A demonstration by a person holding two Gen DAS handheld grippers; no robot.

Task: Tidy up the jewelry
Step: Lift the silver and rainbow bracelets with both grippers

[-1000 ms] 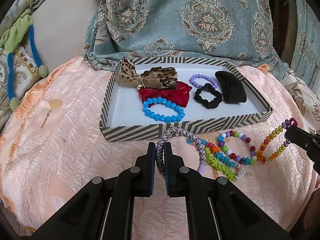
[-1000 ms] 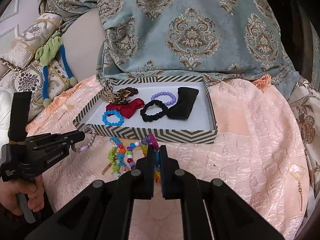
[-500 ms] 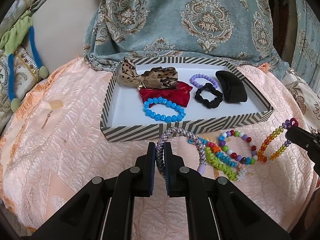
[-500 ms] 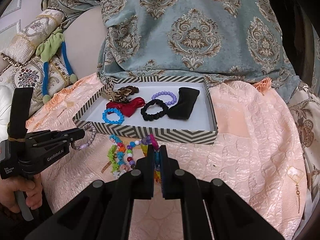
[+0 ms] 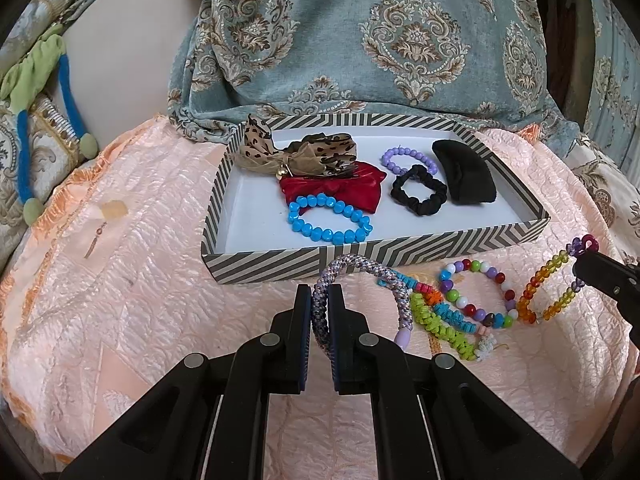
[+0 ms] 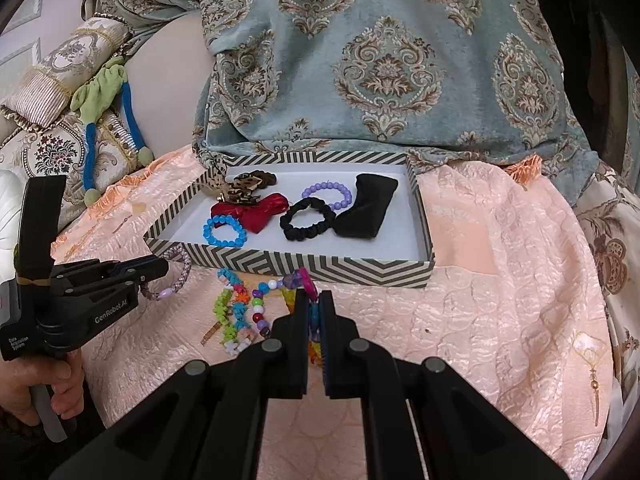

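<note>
My left gripper (image 5: 319, 294) is shut on a braided purple-grey bracelet (image 5: 362, 266), held just in front of the striped tray (image 5: 384, 246); both also show in the right wrist view, gripper (image 6: 158, 269) and bracelet (image 6: 182, 270). My right gripper (image 6: 315, 300) is shut on a rainbow bead bracelet (image 6: 298, 280), seen from the left wrist view (image 5: 544, 284). The tray holds a blue bead bracelet (image 5: 330, 218), a red bow (image 5: 344, 188), a leopard bow (image 5: 296, 152), a purple bracelet (image 5: 408, 160), a black scrunchie (image 5: 420, 190) and a black pouch (image 5: 466, 172).
On the peach quilt (image 5: 120, 280) in front of the tray lie a multicoloured bead bracelet (image 5: 476, 294) and green, orange and blue woven bands (image 5: 444, 320). An earring (image 6: 592, 376) lies at the right. Patterned cushions (image 6: 60, 140) and a blue drape (image 5: 360, 40) stand behind.
Both grippers have held their bracelets and stayed nearly still. The views have shifted only slightly.
</note>
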